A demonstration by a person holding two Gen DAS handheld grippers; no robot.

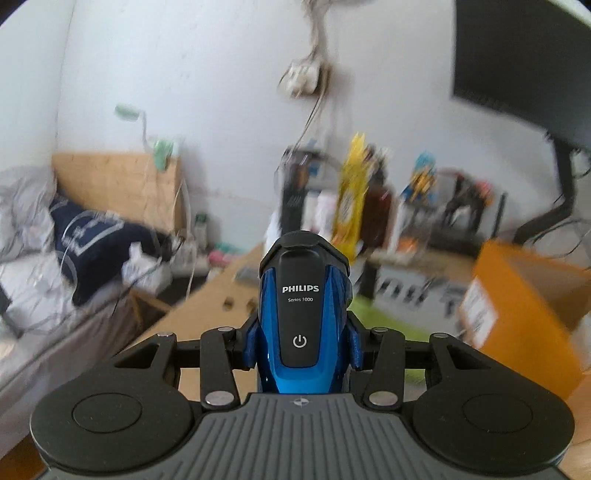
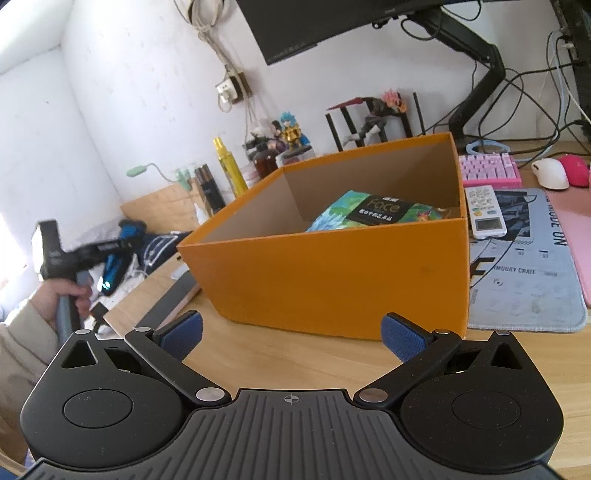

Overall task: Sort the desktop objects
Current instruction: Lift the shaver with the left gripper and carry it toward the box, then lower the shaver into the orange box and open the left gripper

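A blue and black Philips shaver [image 1: 304, 317] stands upright between the pads of my left gripper [image 1: 303, 341], which is shut on its body and holds it above the desk. In the right wrist view the same shaver [image 2: 118, 254] hangs in the left gripper at the far left, held by a hand [image 2: 61, 295]. My right gripper [image 2: 291, 334] is open and empty, just in front of the orange box [image 2: 332, 273]. Inside the box lies a colourful packet [image 2: 373, 214].
On the wooden desk [image 2: 295, 358] sit a white remote [image 2: 484, 212], a pink keyboard [image 2: 489, 170], two mice and a grey desk mat [image 2: 524, 266] to the right of the box. Bottles and figurines [image 2: 291, 133] line the back wall under a monitor [image 2: 314, 26]. A bed [image 1: 55, 266] lies left.
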